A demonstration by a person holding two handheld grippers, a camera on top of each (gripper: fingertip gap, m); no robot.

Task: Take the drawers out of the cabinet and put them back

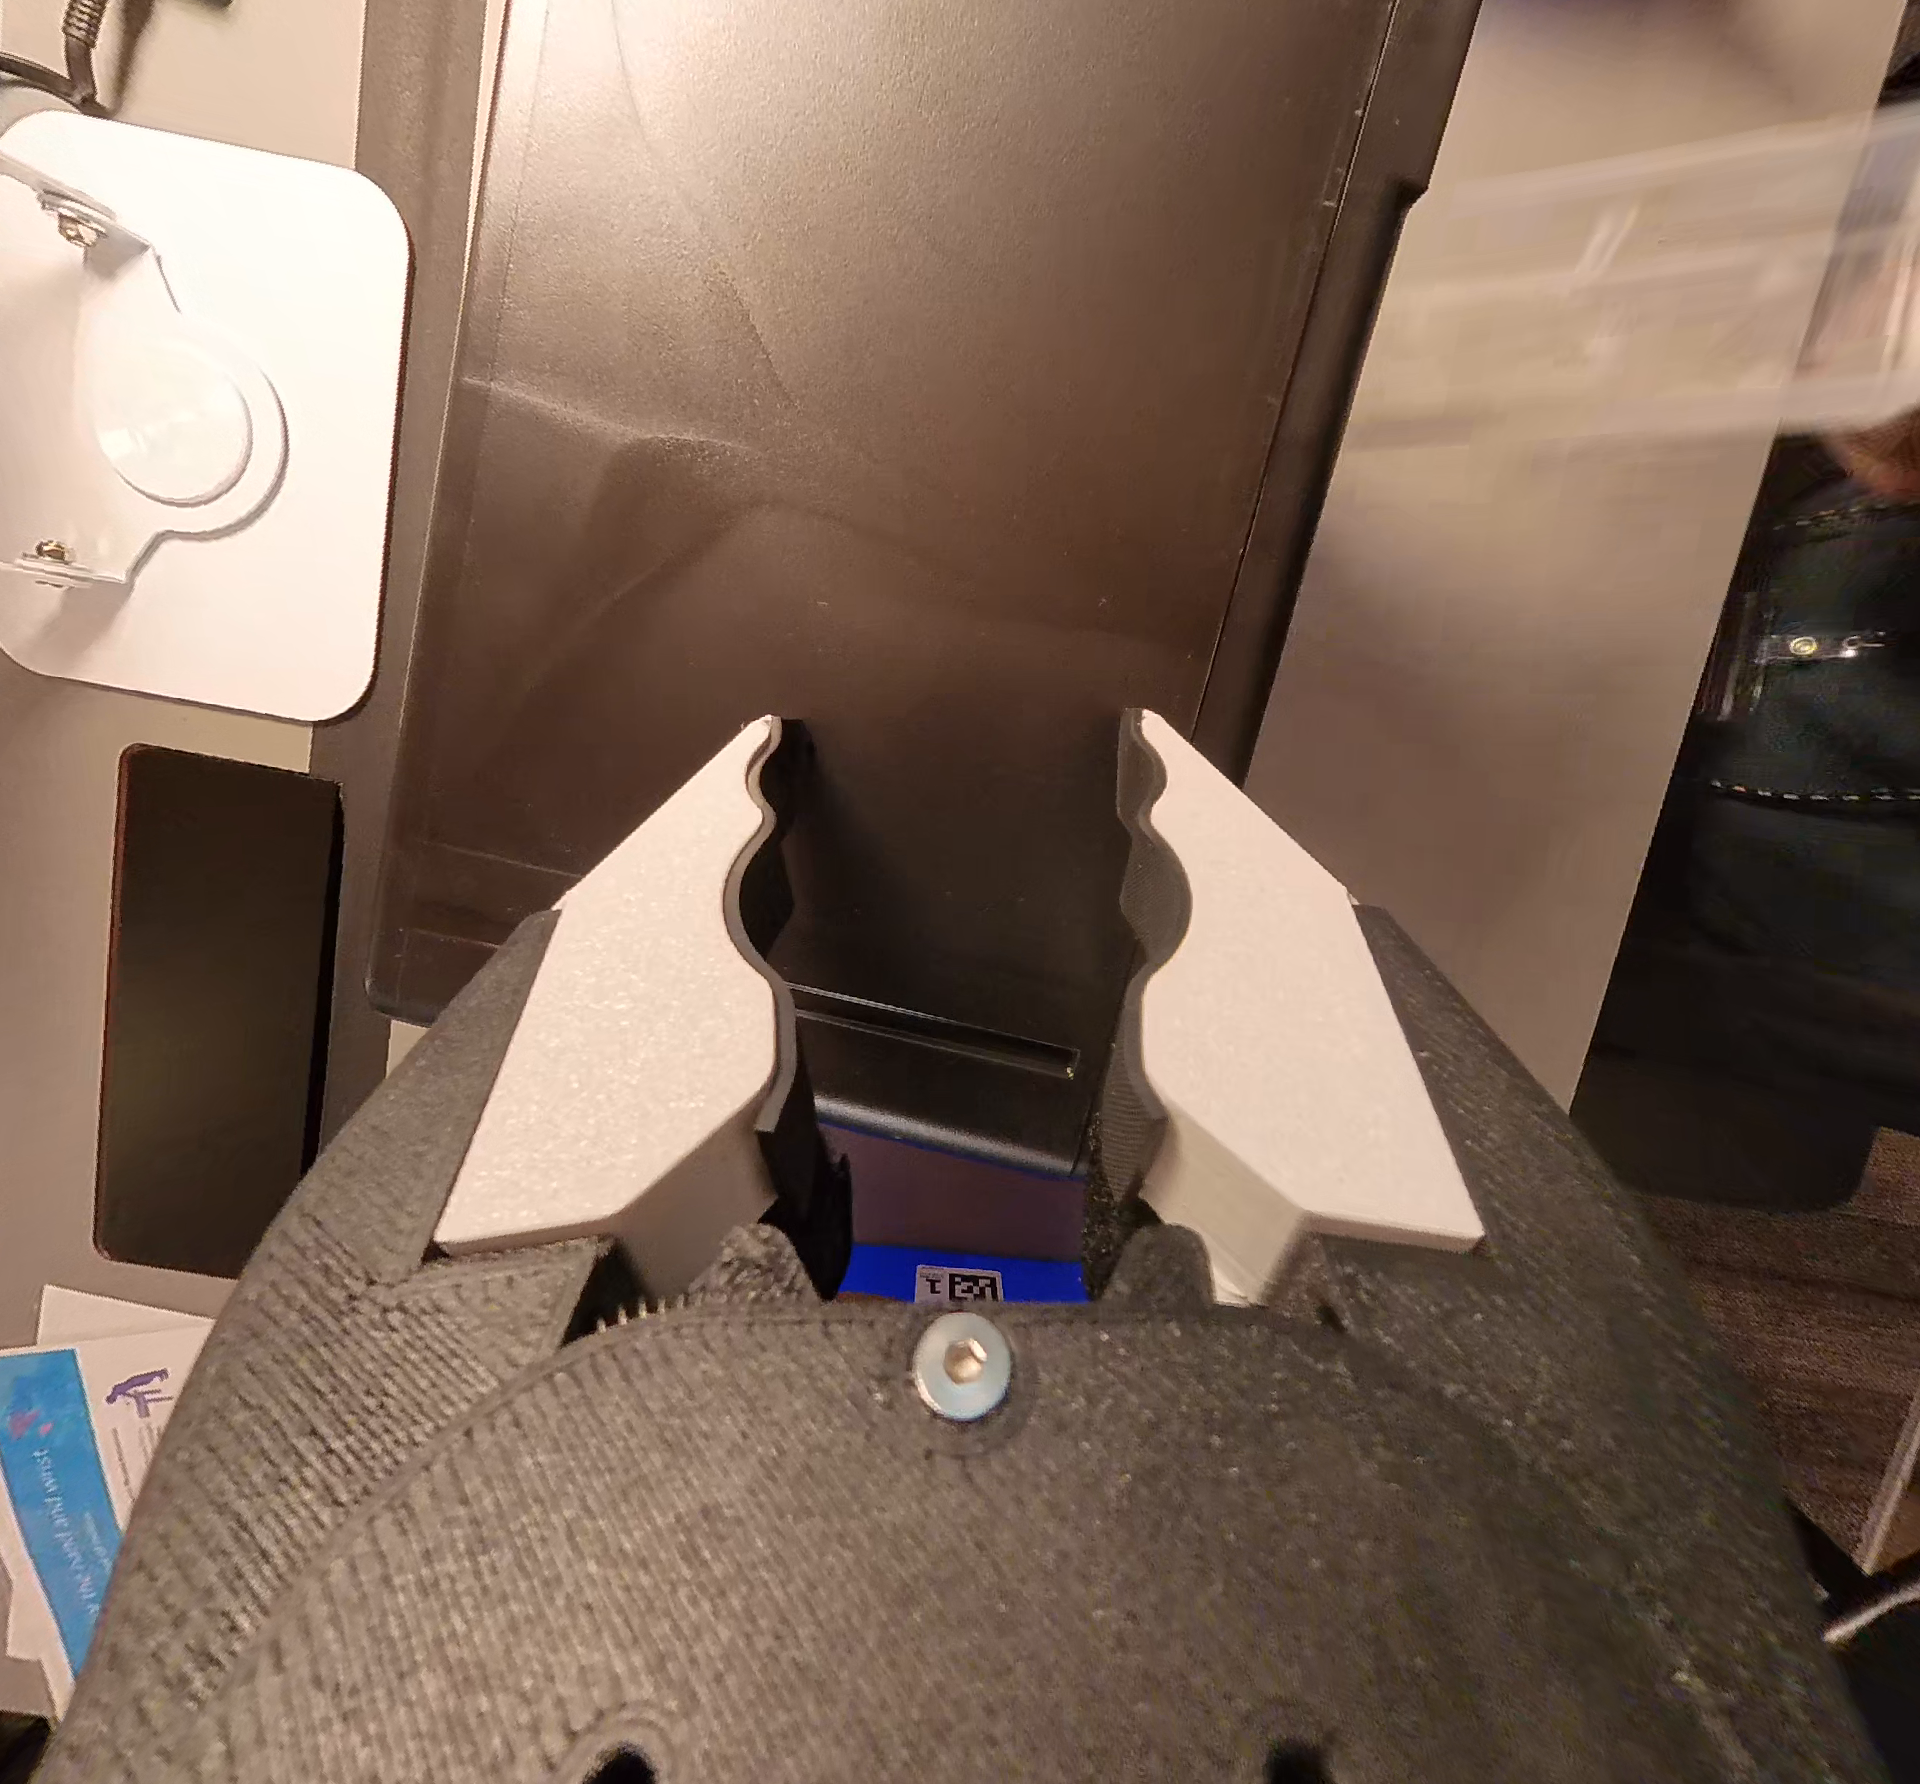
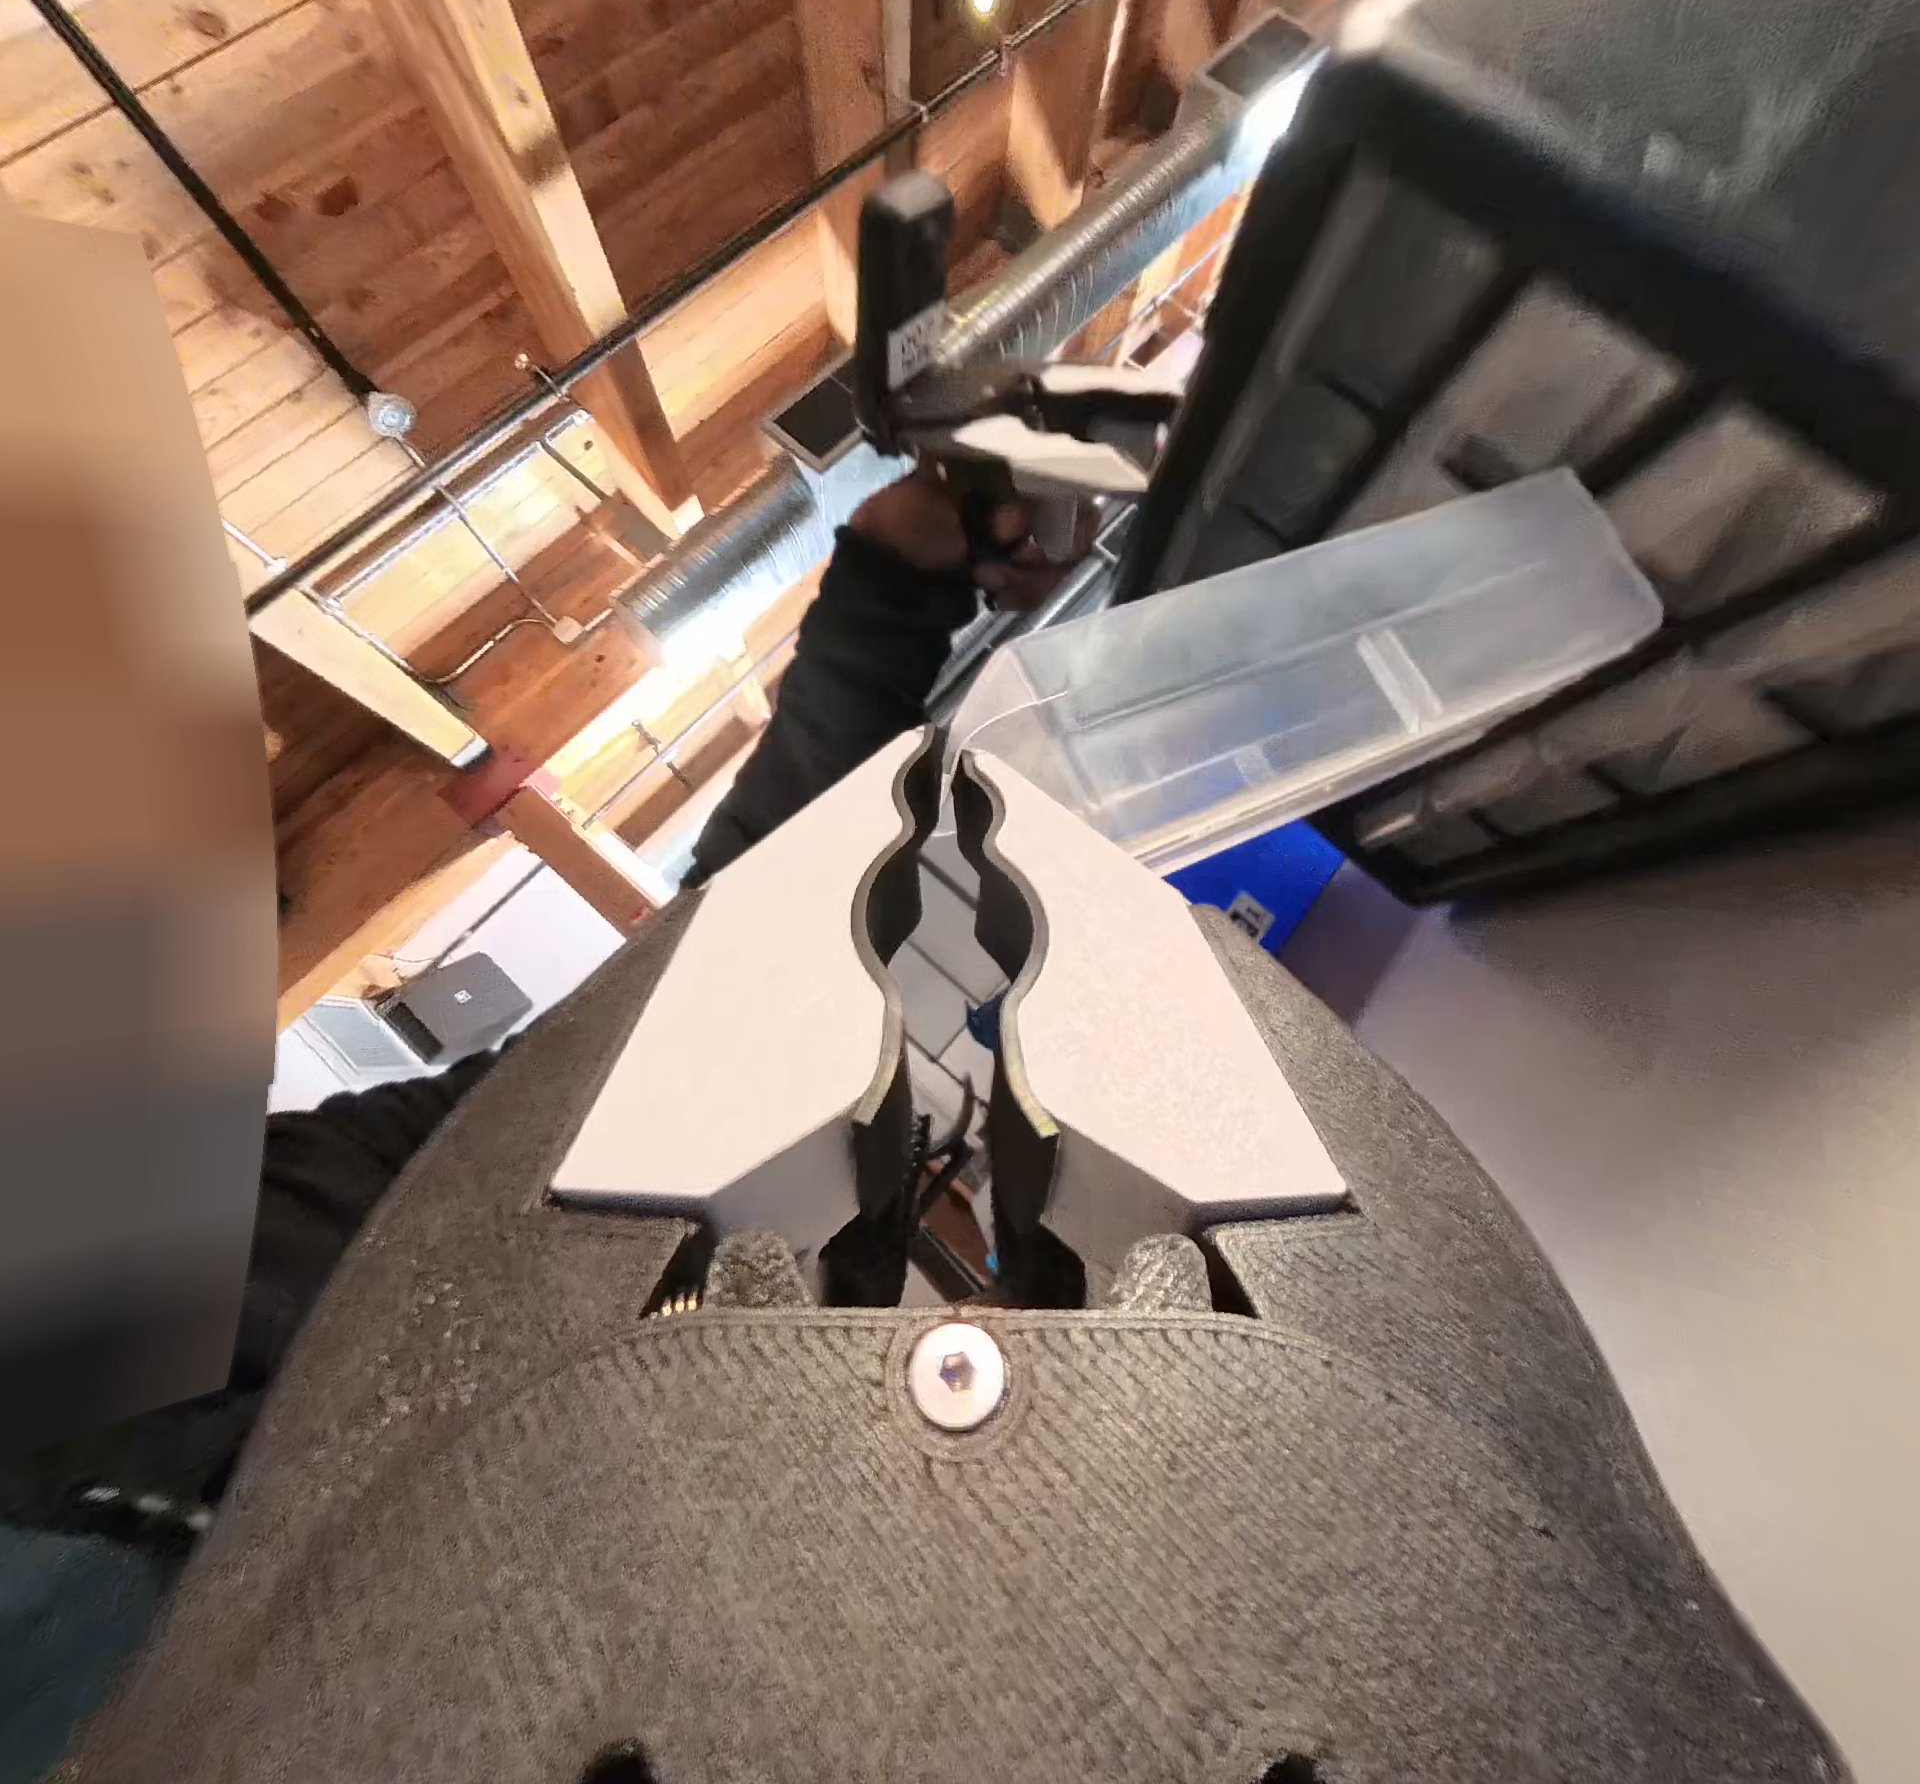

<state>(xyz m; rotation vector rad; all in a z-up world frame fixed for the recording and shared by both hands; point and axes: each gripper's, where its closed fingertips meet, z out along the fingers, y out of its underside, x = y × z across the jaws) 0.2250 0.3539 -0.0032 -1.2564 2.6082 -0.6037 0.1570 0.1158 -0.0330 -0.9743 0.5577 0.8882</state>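
Note:
My left gripper (image 1: 951, 721) is open and holds nothing; its fingers (image 1: 665, 945) stand wide apart over the flat top of the black cabinet (image 1: 935, 332). My right gripper (image 2: 951, 747) is shut on the thin front lip of a clear plastic drawer (image 2: 1330, 685). The drawer hangs tilted in the air in front of the cabinet's face (image 2: 1558, 280), which holds several small drawers. The same drawer shows as a blur at the right of the left wrist view (image 1: 1662, 280). In the right wrist view the left gripper (image 2: 1039, 456) shows farther off at the cabinet's top edge, held by a hand in a dark sleeve.
A white plate with a metal bracket (image 1: 187, 404) and a dark rectangle (image 1: 218, 1007) lie left of the cabinet. Papers (image 1: 62, 1464) lie at the lower left. A blue bin (image 2: 1257, 877) stands by the cabinet. A person's legs (image 1: 1818, 799) are at the right.

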